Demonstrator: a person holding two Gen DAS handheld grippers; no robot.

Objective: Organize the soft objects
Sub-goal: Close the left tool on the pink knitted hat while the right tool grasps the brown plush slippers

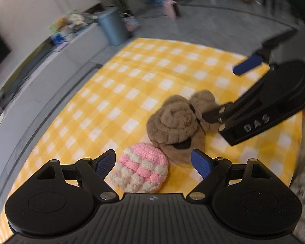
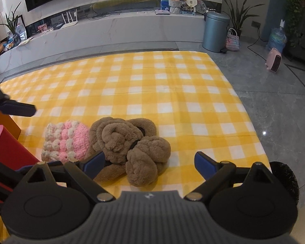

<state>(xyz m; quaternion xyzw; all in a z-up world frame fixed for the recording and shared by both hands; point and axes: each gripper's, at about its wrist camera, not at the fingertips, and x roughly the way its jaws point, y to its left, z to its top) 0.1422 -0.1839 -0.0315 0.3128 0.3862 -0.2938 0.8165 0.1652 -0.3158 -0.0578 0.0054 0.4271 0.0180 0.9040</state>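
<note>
A pink and white crocheted hat point(image 1: 141, 167) lies on the yellow checked cloth point(image 1: 132, 77), right between the spread fingers of my open left gripper point(image 1: 152, 162). A brown fluffy pile of soft items point(image 1: 179, 122) lies just beyond it, touching it. My right gripper point(image 1: 221, 93) comes in from the right, open, its lower finger against the brown pile. In the right wrist view the brown pile point(image 2: 130, 144) sits between the open fingers of the right gripper point(image 2: 150, 162), with the hat point(image 2: 66, 140) to its left. The left finger pad point(image 2: 93, 162) touches the pile.
A red and orange box point(image 2: 8, 148) stands at the cloth's left edge. A left gripper finger point(image 2: 18, 108) shows above it. Grey floor point(image 2: 274, 101) lies right of the cloth, with a blue bin point(image 2: 215, 32) and a pink heater point(image 2: 274, 61). A dark fuzzy thing point(image 2: 284, 177) sits bottom right.
</note>
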